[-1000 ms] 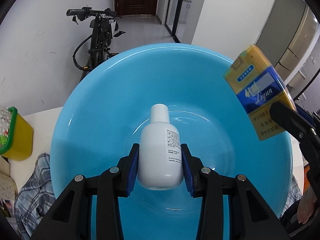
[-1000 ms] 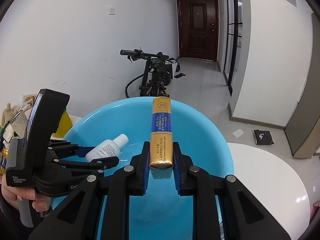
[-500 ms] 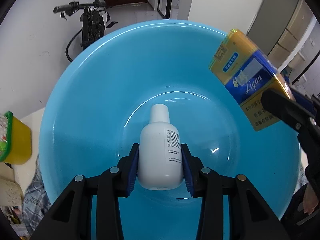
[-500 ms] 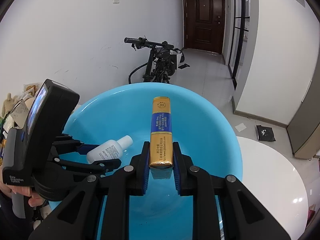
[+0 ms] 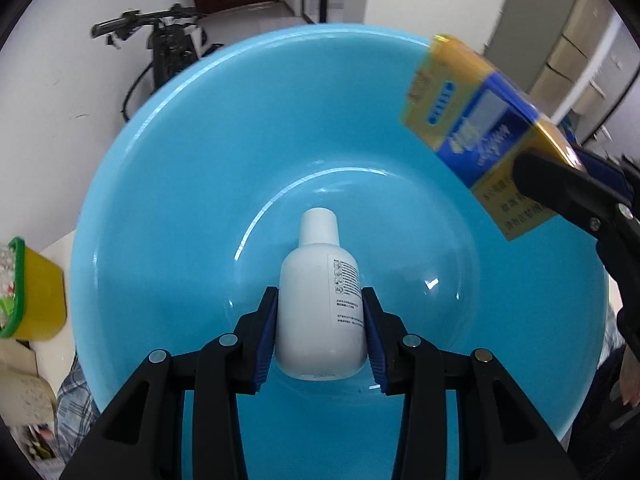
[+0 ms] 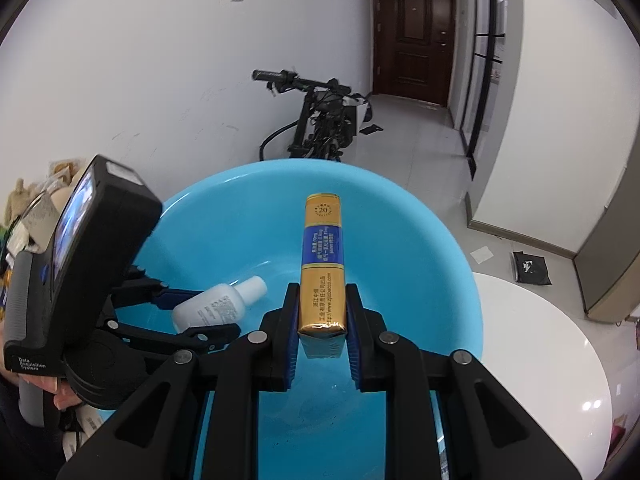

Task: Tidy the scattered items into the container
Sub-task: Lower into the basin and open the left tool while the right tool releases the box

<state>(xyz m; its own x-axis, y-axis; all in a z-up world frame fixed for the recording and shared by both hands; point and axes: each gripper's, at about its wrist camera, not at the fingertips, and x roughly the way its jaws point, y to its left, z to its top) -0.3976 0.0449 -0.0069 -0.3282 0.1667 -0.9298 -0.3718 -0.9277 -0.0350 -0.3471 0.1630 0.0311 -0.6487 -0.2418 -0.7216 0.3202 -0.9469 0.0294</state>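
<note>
A large blue basin [image 5: 180, 200] fills the left wrist view and shows in the right wrist view [image 6: 420, 248]. My left gripper [image 5: 321, 320] is shut on a white bottle [image 5: 320, 312] and holds it low over the basin's bottom; the bottle also shows in the right wrist view [image 6: 216, 308]. My right gripper [image 6: 322, 336] is shut on a gold and blue cigarette pack [image 6: 322, 272], held over the basin. The pack appears at the upper right of the left wrist view [image 5: 480, 132], above the basin's right side.
A yellow box with a green rim [image 5: 32, 292] stands left of the basin on the white table [image 6: 552, 360]. A plaid cloth [image 5: 76, 384] lies by the basin. A bicycle [image 6: 316, 120] leans against the wall behind. Clutter [image 6: 36, 208] sits at far left.
Both grippers have moved down and forward over the basin, still holding their items. The bottle is now lower, close to the basin's bottom.
</note>
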